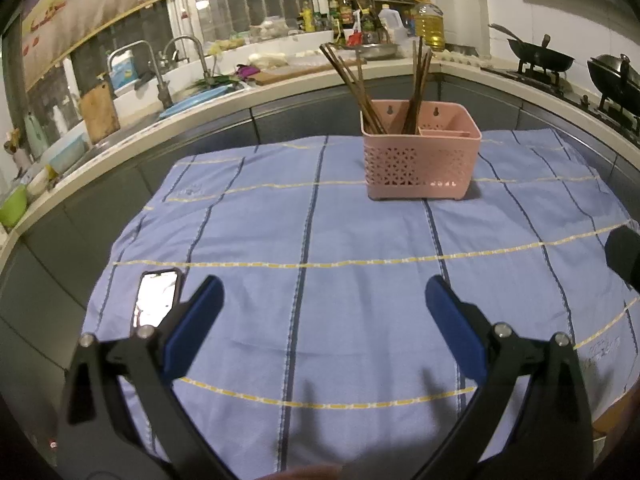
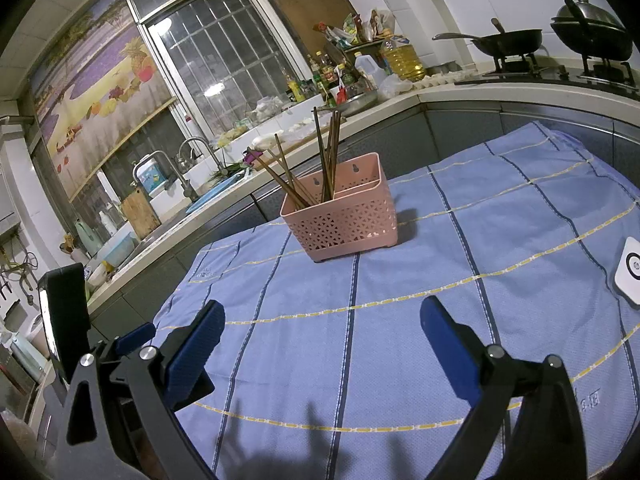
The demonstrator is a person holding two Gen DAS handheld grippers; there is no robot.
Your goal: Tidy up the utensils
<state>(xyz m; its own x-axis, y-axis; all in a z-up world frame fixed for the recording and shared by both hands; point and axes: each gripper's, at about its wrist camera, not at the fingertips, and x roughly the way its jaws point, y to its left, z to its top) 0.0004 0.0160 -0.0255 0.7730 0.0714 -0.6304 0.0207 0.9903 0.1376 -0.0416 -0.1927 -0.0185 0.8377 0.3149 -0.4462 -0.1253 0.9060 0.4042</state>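
Chopsticks' (image 1: pixel 362 92) lower ends hidden inside pink utensil basket (image 1: pixel 420 164), far ahead of left gripper (image 1: pixel 324 300); basket's embossed text too small to read. Phone (image 1: pixel 156 300) just left of left gripper's left finger, lower part covered by it, screen blown out. White device (image 2: pixel 629 272), right of right gripper (image 2: pixel 322 320), cut by frame edge.

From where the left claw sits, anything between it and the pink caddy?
Nothing visible. Only bare blue cloth lies between the open left claw and the caddy. The phone lies off to the left, outside that path. Chopsticks already stand in the caddy.
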